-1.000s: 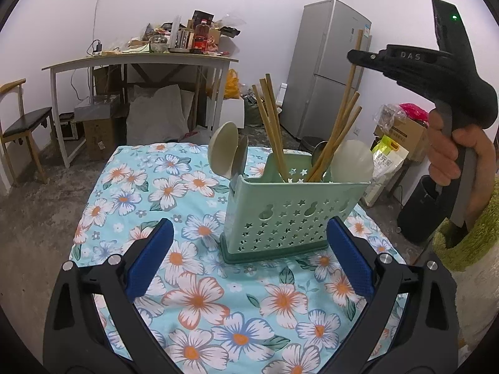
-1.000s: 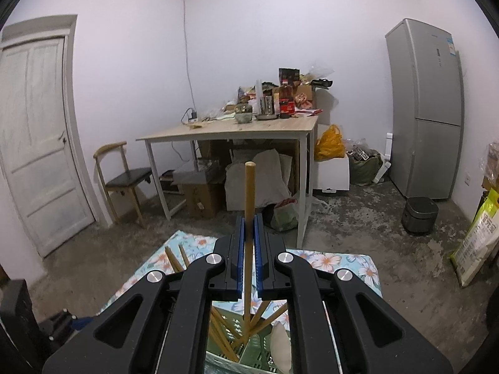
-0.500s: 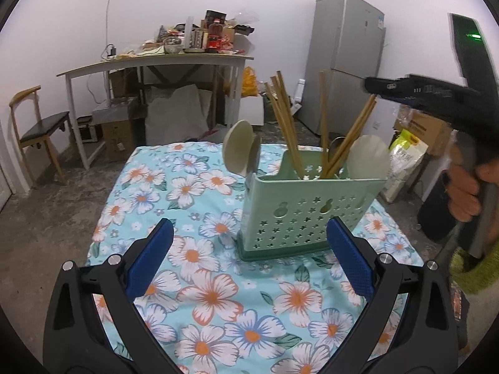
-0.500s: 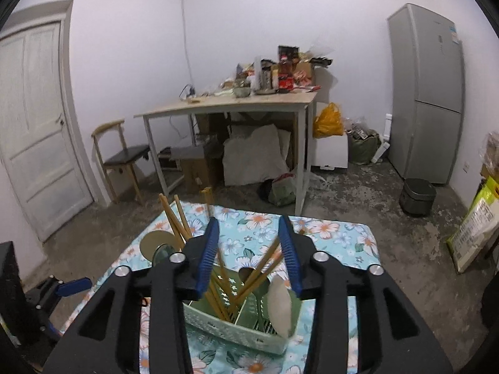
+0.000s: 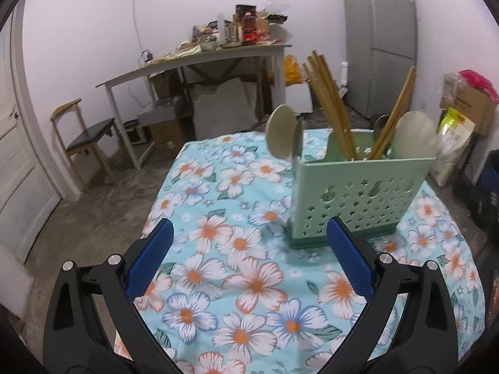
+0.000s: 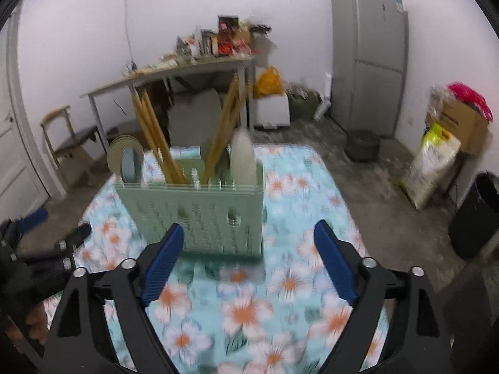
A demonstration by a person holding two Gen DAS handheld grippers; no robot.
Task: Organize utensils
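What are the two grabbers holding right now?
Nothing. The left gripper is open over the flowered cloth. The right gripper is opening with nothing between its pads; the chopsticks stand in the green holder.

White walls (image 5: 78,31), concrete floor (image 5: 103,205), grey fridge (image 5: 379,40), cluttered table (image 5: 193,62).

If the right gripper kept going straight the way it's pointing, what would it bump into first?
Probably the green utensil caddy. The right gripper, its jaws opening and empty, points down toward the caddy's near wall. Blur makes depth uncertain, so it might touch the floral tablecloth just before it.
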